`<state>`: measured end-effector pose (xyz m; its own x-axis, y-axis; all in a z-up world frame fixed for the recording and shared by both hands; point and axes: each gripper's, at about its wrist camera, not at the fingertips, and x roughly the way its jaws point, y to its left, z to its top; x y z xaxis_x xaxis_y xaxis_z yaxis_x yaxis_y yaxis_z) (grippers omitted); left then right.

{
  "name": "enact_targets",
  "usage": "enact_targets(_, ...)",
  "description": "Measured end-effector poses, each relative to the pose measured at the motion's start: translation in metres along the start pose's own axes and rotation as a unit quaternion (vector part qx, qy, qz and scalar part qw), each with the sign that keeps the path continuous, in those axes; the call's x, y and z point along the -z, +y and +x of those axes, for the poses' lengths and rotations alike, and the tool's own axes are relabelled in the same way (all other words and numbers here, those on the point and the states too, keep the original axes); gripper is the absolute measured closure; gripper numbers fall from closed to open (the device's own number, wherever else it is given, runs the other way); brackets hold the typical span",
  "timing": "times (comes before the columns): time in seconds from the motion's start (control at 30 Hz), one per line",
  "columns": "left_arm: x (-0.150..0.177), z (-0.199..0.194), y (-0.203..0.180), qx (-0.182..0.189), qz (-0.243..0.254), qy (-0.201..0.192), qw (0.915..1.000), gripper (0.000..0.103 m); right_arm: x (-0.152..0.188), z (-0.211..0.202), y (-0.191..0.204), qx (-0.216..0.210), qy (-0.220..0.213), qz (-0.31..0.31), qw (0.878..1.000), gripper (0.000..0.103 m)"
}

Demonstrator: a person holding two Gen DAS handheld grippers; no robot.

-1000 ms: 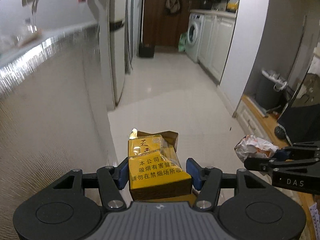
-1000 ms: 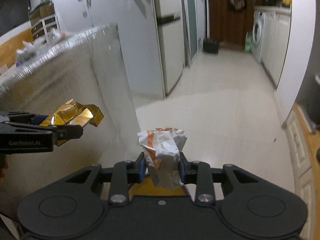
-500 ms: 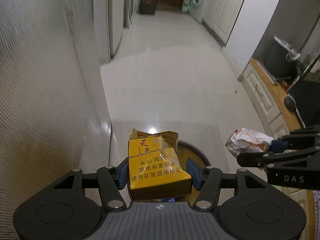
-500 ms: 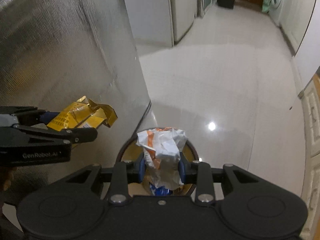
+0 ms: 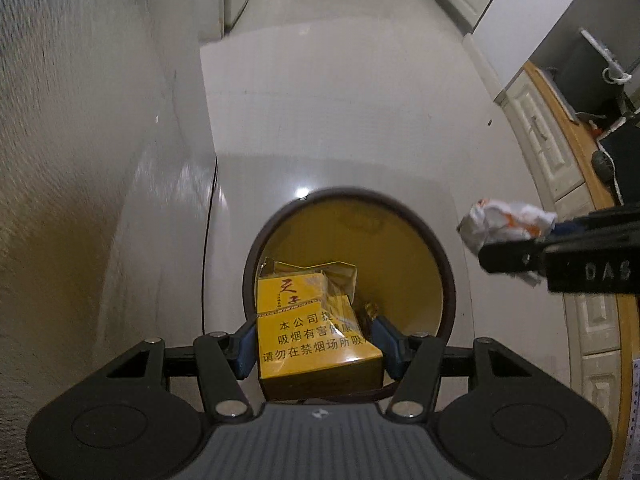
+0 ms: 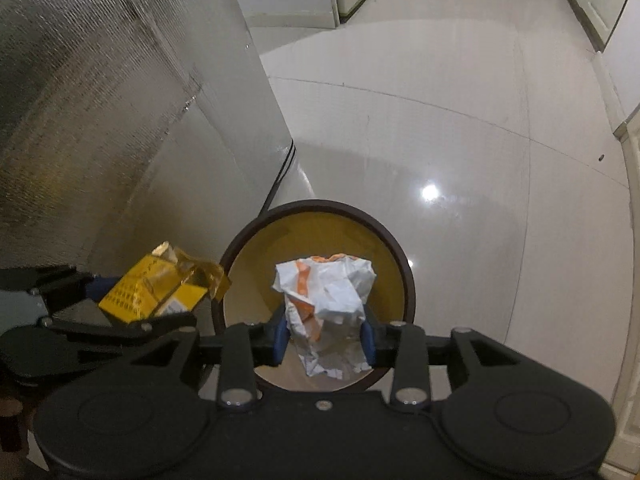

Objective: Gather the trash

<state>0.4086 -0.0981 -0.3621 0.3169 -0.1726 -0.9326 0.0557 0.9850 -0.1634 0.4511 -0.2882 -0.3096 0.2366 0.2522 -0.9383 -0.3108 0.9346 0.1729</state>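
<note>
The yellow cigarette pack [image 5: 316,336], its torn top flap open, sits between the blue pads of the left gripper [image 5: 316,344], which is clamped on its sides. It hangs directly above the mouth of a round bin [image 5: 448,280] with a dark rim and yellow inside wall, standing on the pale tiled floor [image 5: 340,112]. Some dark scrap lies deep in the bin, too dim to name.

The crumpled white and orange paper wrapper [image 6: 326,300] is between the pads of the right gripper [image 6: 324,338], whose jaws are opening; whether the pads touch the paper I cannot tell. It too hangs over the bin's opening [image 6: 406,280].

From the right wrist view, the cigarette pack [image 6: 156,292] shows at the left, just beside the bin's rim. A silvery textured panel [image 6: 100,100] rises on the left, next to the bin.
</note>
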Motion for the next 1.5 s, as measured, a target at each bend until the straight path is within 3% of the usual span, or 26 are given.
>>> enact_targets(0.1, 0.004, 0.01, 0.005, 0.009, -0.016, 0.016, 0.9997, 0.044, 0.0, 0.007, -0.002, -0.004, 0.004, 0.005, 1.0, 0.059)
enact_targets(0.27, 0.006, 0.025, 0.006, 0.018, -0.027, 0.036, 0.9988, 0.044, 0.001, 0.016, -0.005, 0.003, 0.007, 0.006, 1.0, 0.038)
enact_targets(0.57, 0.008, 0.04, 0.002, 0.043, -0.016, 0.048, 0.9978, 0.043, 0.003, 0.033, -0.01, -0.002, 0.028, 0.007, 1.0, 0.024)
enact_targets(0.9, 0.006, 0.04, -0.001, 0.042, 0.002, 0.044, 0.9982, 0.035, 0.004, 0.043, -0.013, 0.0, 0.045, 0.011, 0.999, 0.022)
enact_targets(1.3, 0.008, 0.04, 0.003, 0.001, 0.026, 0.069, 0.9973, 0.016, 0.01, 0.045, -0.02, 0.01, 0.062, 0.007, 0.998, 0.017)
enact_targets(1.5, 0.005, 0.033, 0.007, -0.008, 0.029, 0.071, 0.997, 0.005, 0.018, 0.04, -0.023, 0.012, 0.056, 0.013, 0.998, 0.008)
